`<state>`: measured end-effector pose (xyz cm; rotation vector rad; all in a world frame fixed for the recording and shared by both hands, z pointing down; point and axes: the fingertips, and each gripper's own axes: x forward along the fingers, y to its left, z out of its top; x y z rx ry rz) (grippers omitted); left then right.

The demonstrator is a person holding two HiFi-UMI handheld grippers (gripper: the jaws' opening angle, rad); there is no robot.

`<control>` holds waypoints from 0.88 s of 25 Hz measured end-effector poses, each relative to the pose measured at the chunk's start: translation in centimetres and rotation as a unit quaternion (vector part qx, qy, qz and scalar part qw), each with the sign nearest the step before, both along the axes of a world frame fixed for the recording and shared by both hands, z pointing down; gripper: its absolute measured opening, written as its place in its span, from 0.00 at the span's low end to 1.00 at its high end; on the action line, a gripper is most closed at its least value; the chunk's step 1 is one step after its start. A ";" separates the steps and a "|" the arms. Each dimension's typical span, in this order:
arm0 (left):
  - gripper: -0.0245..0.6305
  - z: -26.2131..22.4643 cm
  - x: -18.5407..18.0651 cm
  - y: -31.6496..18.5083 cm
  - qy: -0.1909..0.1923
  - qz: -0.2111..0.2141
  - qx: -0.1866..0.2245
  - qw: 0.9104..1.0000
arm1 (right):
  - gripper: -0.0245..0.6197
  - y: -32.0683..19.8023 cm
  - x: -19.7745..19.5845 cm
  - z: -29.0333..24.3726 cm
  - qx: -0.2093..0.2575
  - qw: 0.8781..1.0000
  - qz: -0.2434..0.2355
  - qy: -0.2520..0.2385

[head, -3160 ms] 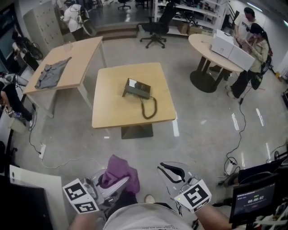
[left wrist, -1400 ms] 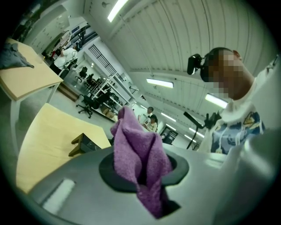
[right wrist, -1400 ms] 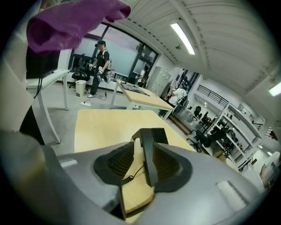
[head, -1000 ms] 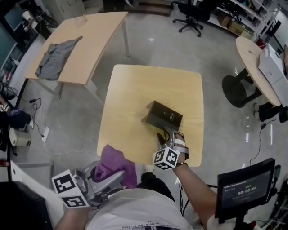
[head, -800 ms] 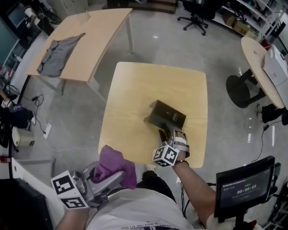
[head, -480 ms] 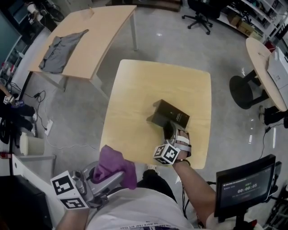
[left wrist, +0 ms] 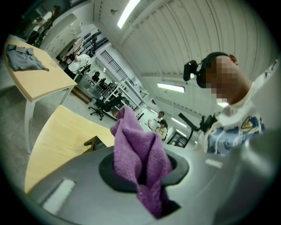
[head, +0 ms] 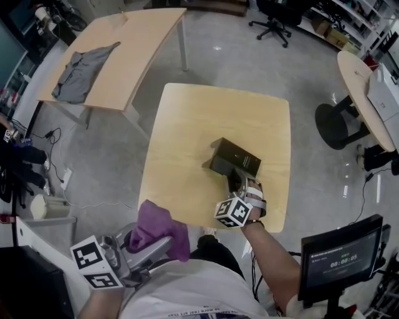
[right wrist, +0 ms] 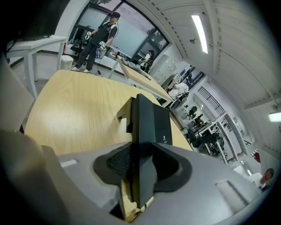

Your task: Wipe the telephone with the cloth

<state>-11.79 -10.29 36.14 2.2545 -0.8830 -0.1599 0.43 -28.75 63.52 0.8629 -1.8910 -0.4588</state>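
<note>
The black telephone [head: 237, 159] lies on the square wooden table [head: 187, 124], right of its middle. My right gripper [head: 239, 182] is at its near edge. In the right gripper view the telephone [right wrist: 149, 123] stands edge-on between the dark pads [right wrist: 112, 162]. The jaws have just been closing and both pads now touch it. My left gripper [head: 153, 246] hangs low by my body, off the table's near left corner. It is shut on the purple cloth [head: 157, 225], which bunches up out of the jaws [left wrist: 136, 149]. The telephone [left wrist: 93, 143] shows small beyond it.
A long wooden table [head: 134, 43] with a grey garment [head: 80, 62] stands at the back left. An office chair [head: 274, 19] and a round table [head: 365, 81] are at the back right. A monitor [head: 340, 252] stands at my right. Cables lie on the floor at left.
My right gripper has reached from near my body out to the telephone's near edge and narrowed onto it. The left gripper with the cloth has kept its place.
</note>
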 end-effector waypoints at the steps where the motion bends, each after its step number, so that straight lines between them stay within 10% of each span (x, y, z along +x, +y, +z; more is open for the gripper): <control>1: 0.17 0.0 0.0 0.0 0.001 0.001 0.001 1.000 | 0.25 0.0 0.0 -0.1 -0.004 1.000 0.000 -0.003; 16: 0.17 -0.3 0.1 0.1 0.007 0.016 0.019 1.000 | 0.16 1.5 0.5 -4.7 -0.074 0.990 0.014 -0.123; 22: 0.17 -1.0 -0.1 -0.6 0.009 0.024 0.040 0.999 | 0.16 1.9 0.7 -10.4 -0.146 0.939 0.054 -0.306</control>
